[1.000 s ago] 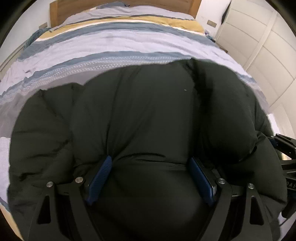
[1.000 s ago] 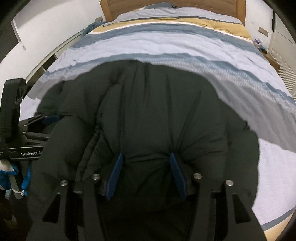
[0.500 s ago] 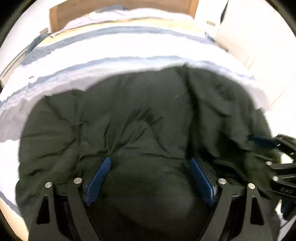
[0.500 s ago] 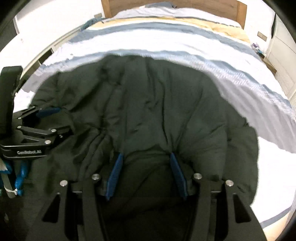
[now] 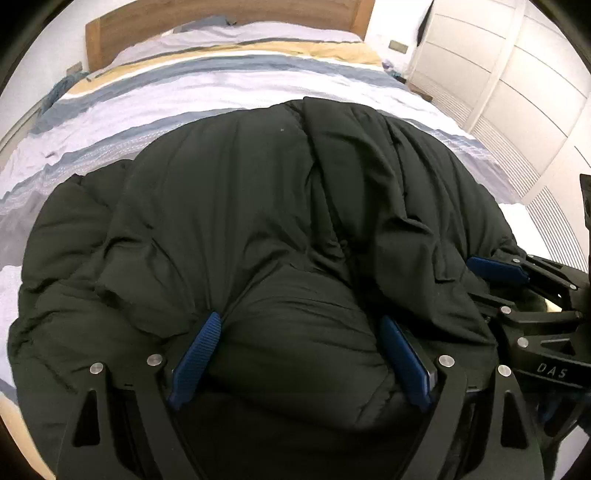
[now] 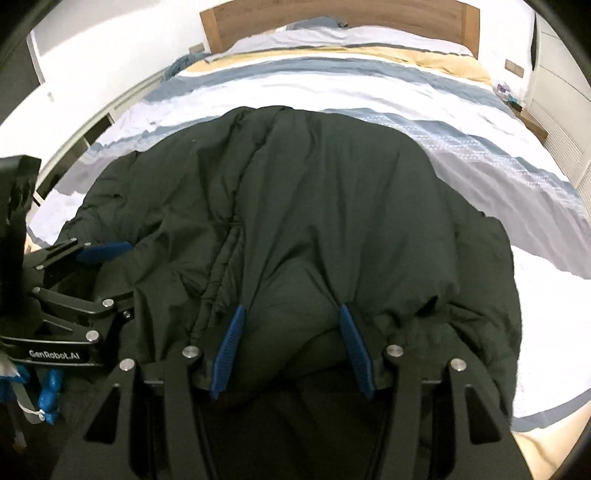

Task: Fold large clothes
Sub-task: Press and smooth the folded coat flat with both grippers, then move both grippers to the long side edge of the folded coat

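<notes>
A big black padded jacket (image 5: 240, 203) lies bunched on the near part of the striped bed and fills most of both views. My left gripper (image 5: 299, 319) is shut on a thick bulge of its near edge, jaws wide, with creases running out from the blue pads (image 5: 195, 354). My right gripper (image 6: 291, 309) is shut on a narrower fold of the same jacket (image 6: 332, 203). The two grippers work side by side. The right gripper (image 5: 495, 269) shows at the left wrist view's right edge, and the left gripper (image 6: 107, 249) at the right wrist view's left edge.
The bed (image 5: 221, 85) has a blue, white and yellow striped cover, with a wooden headboard (image 6: 332, 18) at the far end. White wardrobe doors (image 5: 498, 74) stand along the right. A white wall and low frame (image 6: 85, 122) run along the left.
Both grippers have shifted across the bed with the jacket still held. The smooth, puffed fabric is now creased and pulled toward the pads. Each view shows more of the other gripper.
</notes>
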The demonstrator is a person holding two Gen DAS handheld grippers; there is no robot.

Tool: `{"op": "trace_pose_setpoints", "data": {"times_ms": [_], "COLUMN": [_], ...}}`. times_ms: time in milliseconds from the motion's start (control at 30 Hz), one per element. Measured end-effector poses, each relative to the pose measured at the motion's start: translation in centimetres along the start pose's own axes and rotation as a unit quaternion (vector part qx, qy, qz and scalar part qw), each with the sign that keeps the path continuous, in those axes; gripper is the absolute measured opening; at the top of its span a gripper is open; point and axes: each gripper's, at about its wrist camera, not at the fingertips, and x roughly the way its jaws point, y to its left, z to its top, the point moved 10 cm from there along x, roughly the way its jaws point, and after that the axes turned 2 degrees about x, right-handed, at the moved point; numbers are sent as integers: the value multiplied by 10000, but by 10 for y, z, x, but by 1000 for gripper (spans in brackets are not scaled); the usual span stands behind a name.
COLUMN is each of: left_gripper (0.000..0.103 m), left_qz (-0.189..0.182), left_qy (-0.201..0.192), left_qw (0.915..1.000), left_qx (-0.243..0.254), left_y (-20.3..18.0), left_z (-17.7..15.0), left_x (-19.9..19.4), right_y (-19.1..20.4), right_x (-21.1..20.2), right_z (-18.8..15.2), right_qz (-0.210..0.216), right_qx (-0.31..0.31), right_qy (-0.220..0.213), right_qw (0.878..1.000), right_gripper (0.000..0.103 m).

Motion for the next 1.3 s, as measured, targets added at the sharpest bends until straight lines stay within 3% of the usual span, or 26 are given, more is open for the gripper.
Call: {"op": "trace_pose_setpoints", "data": {"times_ms": [367,567,800,967,1100,1300], "left_gripper": [87,87,91,92,92,92], "left_qz": [-26,-53,335,532,598,893], "left_qy": [-950,-1296,-1132,-1333,-1401,-1539], "left_qw": [9954,9915,9928,9892,9883,9840], "left_qx": [82,82,208,304,113,-113], "left_y": [-1,4,13,15,27,38], "left_z": [-16,-18,-57,-93,-133,-186], "left_x": [-8,-32,-111,-193,-247,-296], "right_y": [-1,5,28,55,71,82], "right_x": [0,-16,-89,-156,-201,-252], "right_z": [-15,-18,-46,-89,-124,-171], "right_qz": [32,-342,-729,-789,-879,-1022], "right_qx": [-176,-286,-160,-137,-49,78], "right_qy": [-960,-1272,-1214,-1233,-1351,-1473], "right_qw": [9952,9909,9898,9891,9869,9838], "right_gripper": [53,53,53,55,58,62]}}
